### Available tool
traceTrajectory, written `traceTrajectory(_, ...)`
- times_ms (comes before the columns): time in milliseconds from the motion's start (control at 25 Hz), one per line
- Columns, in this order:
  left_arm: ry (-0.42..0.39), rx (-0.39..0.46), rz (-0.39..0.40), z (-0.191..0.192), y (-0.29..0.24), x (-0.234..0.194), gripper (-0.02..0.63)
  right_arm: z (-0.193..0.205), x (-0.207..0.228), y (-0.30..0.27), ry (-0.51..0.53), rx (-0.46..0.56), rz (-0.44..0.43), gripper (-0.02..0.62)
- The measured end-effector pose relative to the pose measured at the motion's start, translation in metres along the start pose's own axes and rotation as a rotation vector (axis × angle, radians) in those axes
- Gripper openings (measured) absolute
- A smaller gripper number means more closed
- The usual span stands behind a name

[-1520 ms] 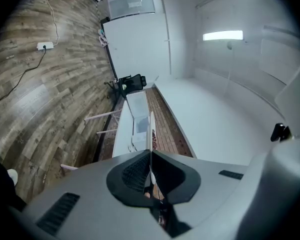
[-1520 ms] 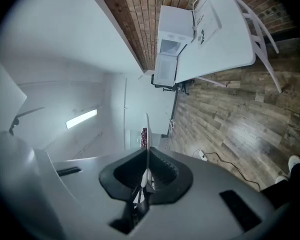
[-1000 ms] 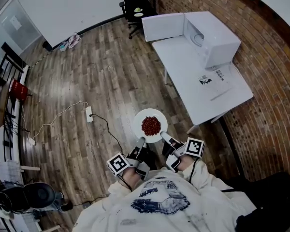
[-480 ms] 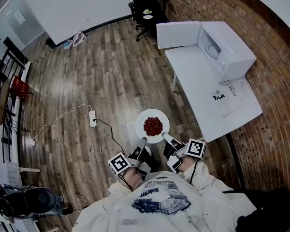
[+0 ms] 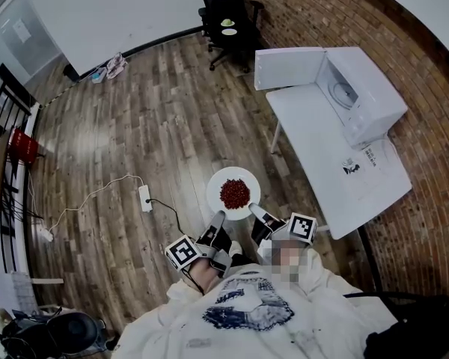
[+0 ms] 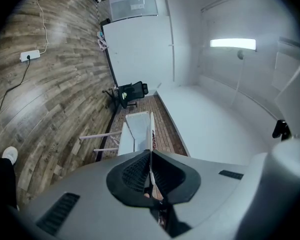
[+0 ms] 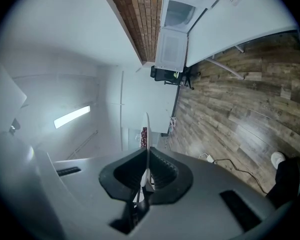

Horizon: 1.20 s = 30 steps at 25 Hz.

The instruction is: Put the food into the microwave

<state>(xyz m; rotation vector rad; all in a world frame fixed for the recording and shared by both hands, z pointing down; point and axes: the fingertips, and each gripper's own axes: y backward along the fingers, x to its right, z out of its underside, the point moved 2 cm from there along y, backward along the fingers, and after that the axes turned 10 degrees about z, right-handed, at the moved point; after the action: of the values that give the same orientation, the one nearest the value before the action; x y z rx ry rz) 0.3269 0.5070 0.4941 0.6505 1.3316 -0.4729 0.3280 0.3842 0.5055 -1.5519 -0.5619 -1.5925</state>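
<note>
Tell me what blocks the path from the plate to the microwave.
Nothing visible does. The plate of food hangs over floor in the left gripper and right gripper; the microwave on the table has its door open.

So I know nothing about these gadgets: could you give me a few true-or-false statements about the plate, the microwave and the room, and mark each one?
1. The left gripper and the right gripper each clamp the rim of the round white plate that carries the red food. True.
2. The door of the white microwave is shut. False: it stands open.
3. The plate rests on the white table. False: it is held in the air over the wooden floor, apart from the table.
4. A black office chair stands by the far wall. True.
</note>
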Motion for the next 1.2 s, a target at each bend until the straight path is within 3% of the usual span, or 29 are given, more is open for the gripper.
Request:
traceTrajectory(400, 0.057, -0.033, 0.042, -0.049, -0.035, -0.012, 0.018, -0.025, -0.004, -0.05, 0.008, 0.048, 0.02, 0.026)
traceTrajectory(560, 0.04, -0.059, 0.024, -0.059, -0.044, -0.025, 0.018, -0.033, 0.003, -0.059, 0.0, 0.067, 0.033, 0.026)
traceTrajectory(720, 0.078, -0.081, 0.025, -0.055, -0.061, -0.028, 0.018, -0.044, 0.008, -0.058, -0.039, 0.093, 0.036, 0.026)
traceTrajectory(1200, 0.071, -0.107, -0.025, -0.082, -0.156, -0.065, 0.017, -0.136, 0.032, -0.1, -0.066, 0.106, 0.041, 0.026)
